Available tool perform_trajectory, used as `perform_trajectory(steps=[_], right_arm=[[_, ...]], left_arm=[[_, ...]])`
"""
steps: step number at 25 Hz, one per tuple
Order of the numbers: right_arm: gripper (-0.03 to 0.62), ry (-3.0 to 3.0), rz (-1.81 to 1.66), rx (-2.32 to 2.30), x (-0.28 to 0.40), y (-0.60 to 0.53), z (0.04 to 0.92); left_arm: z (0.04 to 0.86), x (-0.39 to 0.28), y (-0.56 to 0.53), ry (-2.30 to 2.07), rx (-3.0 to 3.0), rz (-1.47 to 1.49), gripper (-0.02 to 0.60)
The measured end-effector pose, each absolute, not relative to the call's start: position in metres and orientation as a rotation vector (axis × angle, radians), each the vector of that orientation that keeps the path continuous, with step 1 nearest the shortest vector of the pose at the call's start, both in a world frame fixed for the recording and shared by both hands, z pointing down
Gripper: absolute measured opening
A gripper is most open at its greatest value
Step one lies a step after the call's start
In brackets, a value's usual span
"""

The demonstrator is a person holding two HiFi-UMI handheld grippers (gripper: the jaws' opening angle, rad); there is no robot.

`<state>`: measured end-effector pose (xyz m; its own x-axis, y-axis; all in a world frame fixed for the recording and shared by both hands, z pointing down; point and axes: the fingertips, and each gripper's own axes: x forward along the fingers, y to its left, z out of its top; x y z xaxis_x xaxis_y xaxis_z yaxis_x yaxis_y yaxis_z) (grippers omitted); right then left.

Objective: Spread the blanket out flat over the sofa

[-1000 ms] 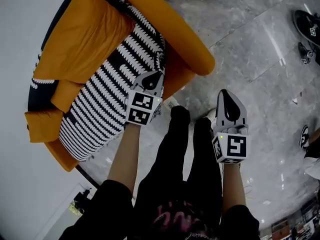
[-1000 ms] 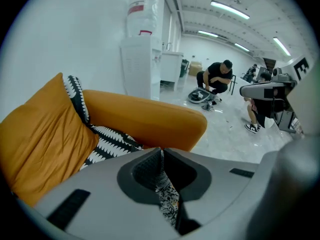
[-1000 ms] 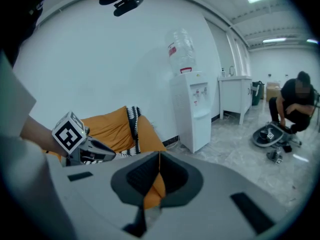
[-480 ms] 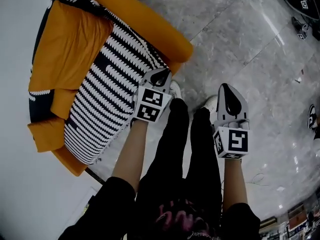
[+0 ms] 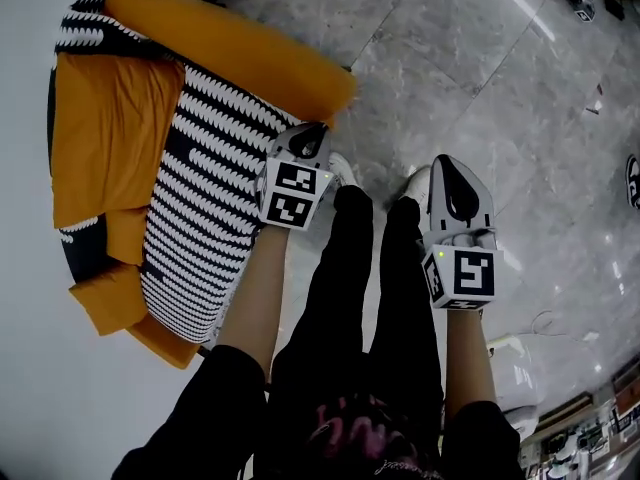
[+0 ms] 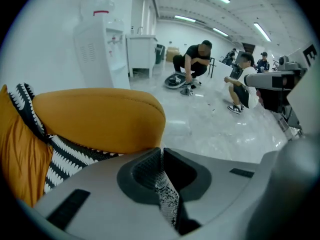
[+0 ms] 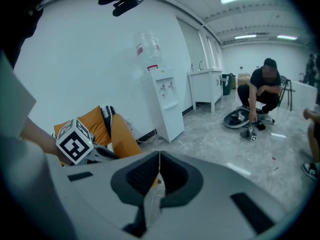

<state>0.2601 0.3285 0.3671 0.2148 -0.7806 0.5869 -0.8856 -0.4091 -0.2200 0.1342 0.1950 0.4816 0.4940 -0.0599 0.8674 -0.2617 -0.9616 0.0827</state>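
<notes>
An orange sofa (image 5: pixel 235 50) lies at the left of the head view, with a black-and-white striped blanket (image 5: pixel 205 188) draped over its seat and back. My left gripper (image 5: pixel 308 133) sits at the blanket's front edge, beside the armrest. Its jaws are shut, with a strip of dark speckled fabric pinched between them (image 6: pixel 161 154). In the left gripper view the armrest (image 6: pixel 100 116) and the blanket (image 6: pixel 65 156) lie just ahead. My right gripper (image 5: pixel 447 165) hangs over the floor to the right of the legs, shut and holding nothing (image 7: pixel 159 156).
The person's legs (image 5: pixel 370 268) stand between the grippers on grey marble floor. A white wall backs the sofa. A water dispenser (image 7: pixel 162 101) and a white cabinet (image 7: pixel 205 86) stand beyond it. People crouch over gear on the floor (image 6: pixel 192 61) farther off.
The head view has swung, so the sofa now sits further left and more upright in the picture. The left gripper has stayed at the blanket's front edge. The right gripper has barely moved.
</notes>
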Motion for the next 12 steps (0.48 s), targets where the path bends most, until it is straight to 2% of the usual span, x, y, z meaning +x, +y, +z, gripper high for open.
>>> perform_trajectory(steps=[12], right_arm=[[0.021,-1.554,1.011,2.337,0.271,0.346,0.395]], left_arm=[[0.520,0.144,0.208,-0.276,2.481,1.487,0.026]])
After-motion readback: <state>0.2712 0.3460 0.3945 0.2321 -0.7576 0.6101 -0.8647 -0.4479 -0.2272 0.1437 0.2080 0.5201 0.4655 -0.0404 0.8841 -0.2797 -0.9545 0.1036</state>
